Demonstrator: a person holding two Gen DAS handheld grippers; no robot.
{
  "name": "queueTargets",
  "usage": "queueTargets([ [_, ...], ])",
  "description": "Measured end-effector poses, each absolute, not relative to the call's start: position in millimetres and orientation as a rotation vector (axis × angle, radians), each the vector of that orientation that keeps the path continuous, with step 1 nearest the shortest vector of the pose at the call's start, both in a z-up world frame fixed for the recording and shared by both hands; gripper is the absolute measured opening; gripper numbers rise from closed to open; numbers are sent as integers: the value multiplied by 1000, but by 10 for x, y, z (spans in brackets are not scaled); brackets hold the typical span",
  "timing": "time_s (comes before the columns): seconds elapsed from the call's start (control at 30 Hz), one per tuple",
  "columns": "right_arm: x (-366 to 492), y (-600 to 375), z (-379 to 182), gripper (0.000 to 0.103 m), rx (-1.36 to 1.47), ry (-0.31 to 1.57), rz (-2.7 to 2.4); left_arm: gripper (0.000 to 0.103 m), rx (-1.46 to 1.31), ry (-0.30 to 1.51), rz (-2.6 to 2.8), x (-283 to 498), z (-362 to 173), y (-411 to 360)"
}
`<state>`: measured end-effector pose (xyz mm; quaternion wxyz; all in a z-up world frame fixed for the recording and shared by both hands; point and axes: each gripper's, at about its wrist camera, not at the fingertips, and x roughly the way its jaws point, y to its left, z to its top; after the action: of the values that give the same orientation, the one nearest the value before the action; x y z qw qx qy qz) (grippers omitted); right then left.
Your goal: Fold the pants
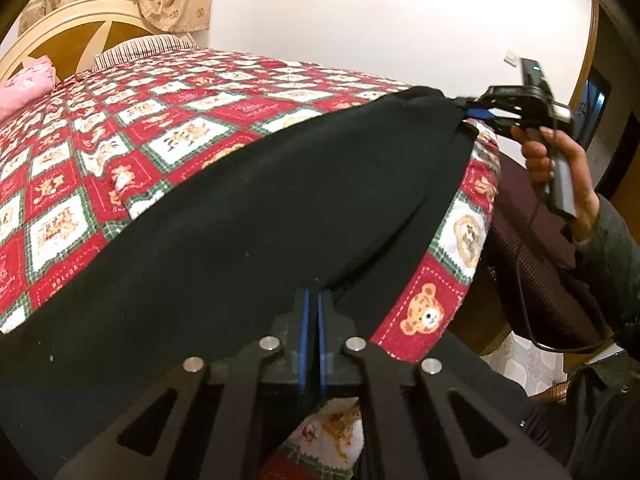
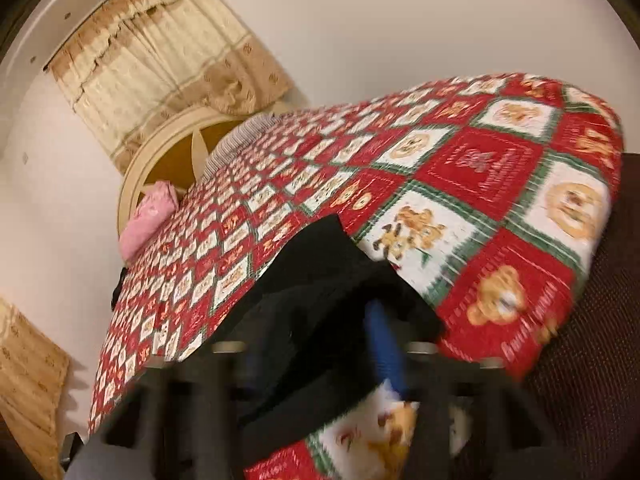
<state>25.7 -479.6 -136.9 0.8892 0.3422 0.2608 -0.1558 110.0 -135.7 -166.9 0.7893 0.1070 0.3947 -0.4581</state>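
My left gripper [image 1: 313,312] jaws pinch near edge of black pants [image 1: 248,216]; my right gripper [image 1: 474,111] pinches far corner. Long axis runs between us, along bed [image 1: 168,120] edge.

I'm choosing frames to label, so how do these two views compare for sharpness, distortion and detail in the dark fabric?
Left wrist view: sharp, with the left hand-held gripper crisp; fisheye bends the bed edge; the black pants show only faint folds. Right wrist view: motion-blurred, smearing the right hand-held gripper; the pants read as a dark mass; the tilted curtain is soft.
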Motion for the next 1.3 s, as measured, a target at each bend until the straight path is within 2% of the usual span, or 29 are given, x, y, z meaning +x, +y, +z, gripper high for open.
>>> queueTargets([
  [0.07,306,-4812,-1250,5,694,520,-298,4,194,840,-1005,1114,-1597,-1294],
  [0.27,154,-4595,-756,4,535,391,-173,4,108,844,-1074,1133,-1469,-1129],
  [0.53,-206,-4903,-1487,5,682,531,-224,4,136,922,-1105,1052,-1763,-1185],
  [0.57,-287,-4943,-1537,13,703,525,-233,4,133,922,-1109,1050,-1761,-1173],
  [0.6,-369,-4978,-1549,26,700,511,-268,4,132,922,-1112,1051,-1755,-1166],
  [0.67,-459,-5043,-1503,40,679,478,-323,4,145,920,-1113,1049,-1746,-1174],
  [0.83,-215,-5115,-1180,40,565,455,-334,4,160,927,-1116,1026,-1767,-1204],
  [1.07,567,-5352,-1326,40,603,641,-254,4,140,939,-1115,1052,-1791,-1184],
  [1.1,598,-5346,-1360,36,606,657,-233,4,139,940,-1117,1058,-1793,-1184],
  [1.13,625,-5328,-1370,26,591,666,-228,4,138,940,-1118,1062,-1796,-1181],
  [1.17,646,-5266,-1339,6,537,668,-243,4,136,941,-1121,1066,-1802,-1180],
  [1.3,653,-5133,-1208,2,451,649,-276,4,135,941,-1134,1082,-1821,-1192],
])
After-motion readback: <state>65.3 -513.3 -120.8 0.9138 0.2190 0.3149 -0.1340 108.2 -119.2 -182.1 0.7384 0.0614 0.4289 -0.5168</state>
